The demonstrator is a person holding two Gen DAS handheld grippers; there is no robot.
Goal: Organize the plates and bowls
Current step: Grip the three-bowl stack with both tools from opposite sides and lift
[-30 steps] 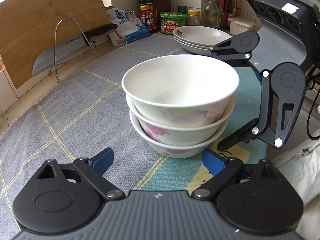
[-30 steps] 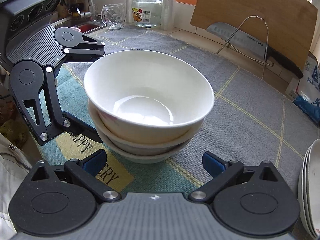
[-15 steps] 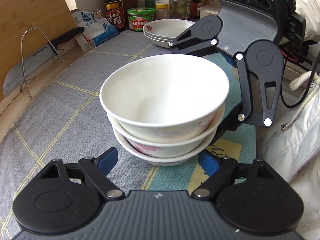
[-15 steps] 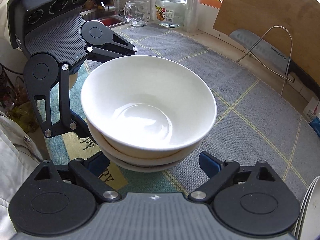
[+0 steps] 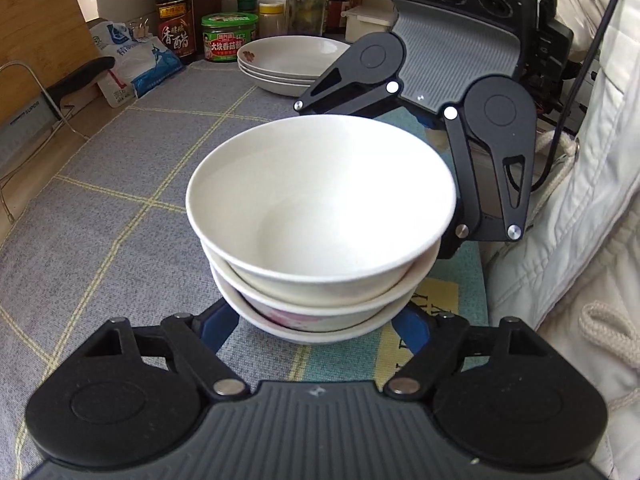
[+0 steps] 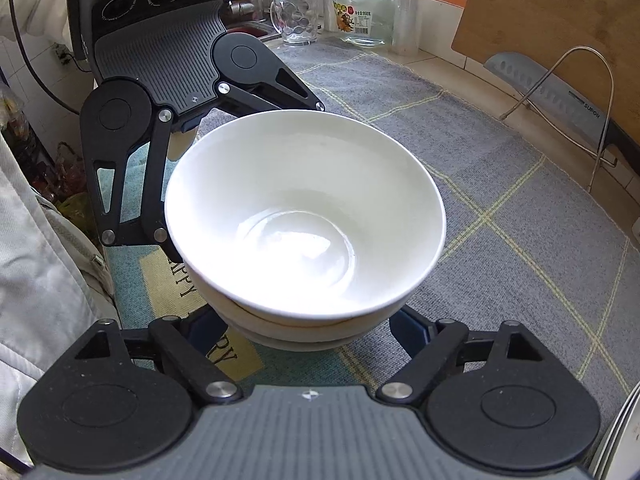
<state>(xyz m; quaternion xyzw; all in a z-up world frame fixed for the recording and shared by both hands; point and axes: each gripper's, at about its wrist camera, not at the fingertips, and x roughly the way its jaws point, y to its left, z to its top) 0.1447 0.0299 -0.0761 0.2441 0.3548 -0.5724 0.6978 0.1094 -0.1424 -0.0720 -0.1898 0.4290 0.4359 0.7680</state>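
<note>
Left gripper [image 5: 316, 326] and right gripper [image 6: 308, 330] tilt steeply down from opposite sides, jaws half open and closing round stack of three white ceramic bowls [image 5: 320, 216] on grey checked counter mat [image 5: 120, 200]; contact unclear.

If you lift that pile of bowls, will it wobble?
Probably a little: the bowl stack is three deep and sits unevenly nested. The glaze looks shiny, so it may slip. It looks ceramic, likely heavy and breakable.

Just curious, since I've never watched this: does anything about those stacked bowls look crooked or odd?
Yes. The top bowl sits tilted and off-centre in the stack of bowls, not nested flat. No chips or spills show.
</note>
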